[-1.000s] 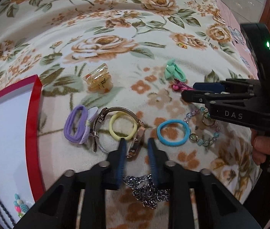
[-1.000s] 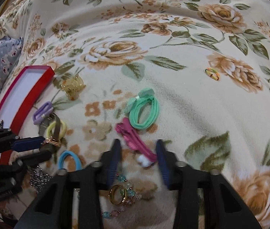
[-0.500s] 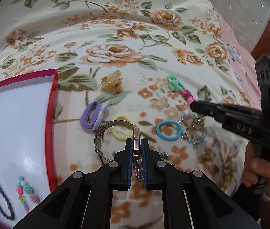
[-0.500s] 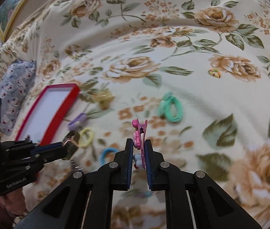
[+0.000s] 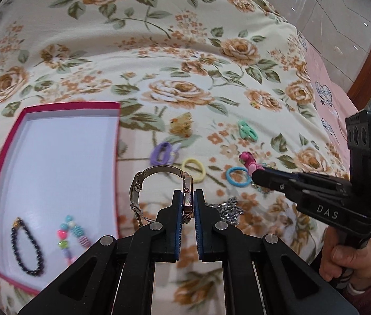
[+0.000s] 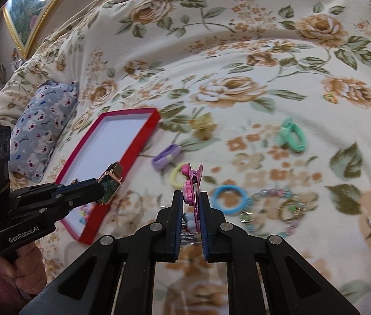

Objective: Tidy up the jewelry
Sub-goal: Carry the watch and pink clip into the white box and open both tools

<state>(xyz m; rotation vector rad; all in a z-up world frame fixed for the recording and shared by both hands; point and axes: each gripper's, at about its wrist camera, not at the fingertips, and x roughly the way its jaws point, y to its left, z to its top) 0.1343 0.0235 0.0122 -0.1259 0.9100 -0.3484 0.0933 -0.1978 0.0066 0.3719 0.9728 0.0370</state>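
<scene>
My left gripper (image 5: 187, 197) is shut on a rose-gold wristwatch (image 5: 187, 194) with a metal mesh band, held above the bed just right of the red tray (image 5: 118, 141); the watch also shows in the right wrist view (image 6: 110, 183). The tray holds a dark bead bracelet (image 5: 27, 246) and a colourful bead bracelet (image 5: 72, 236). My right gripper (image 6: 190, 199) is shut on a pink hair clip (image 6: 192, 181), held above the bed; the clip also shows in the left wrist view (image 5: 248, 161).
On the floral bedspread lie a purple hair tie (image 5: 161, 153), a yellow one (image 5: 194, 169), a blue one (image 5: 236, 177), a green one (image 5: 247, 130), an amber claw clip (image 5: 181, 124), a silver chain (image 5: 227, 210) and a bead bracelet with a ring (image 6: 277, 210). A blue patterned pillow (image 6: 41, 123) lies beyond the tray.
Both grippers closed, the left on the watch and the right on the pink clip, and lifted them off the bed. The left has since moved toward the tray.
</scene>
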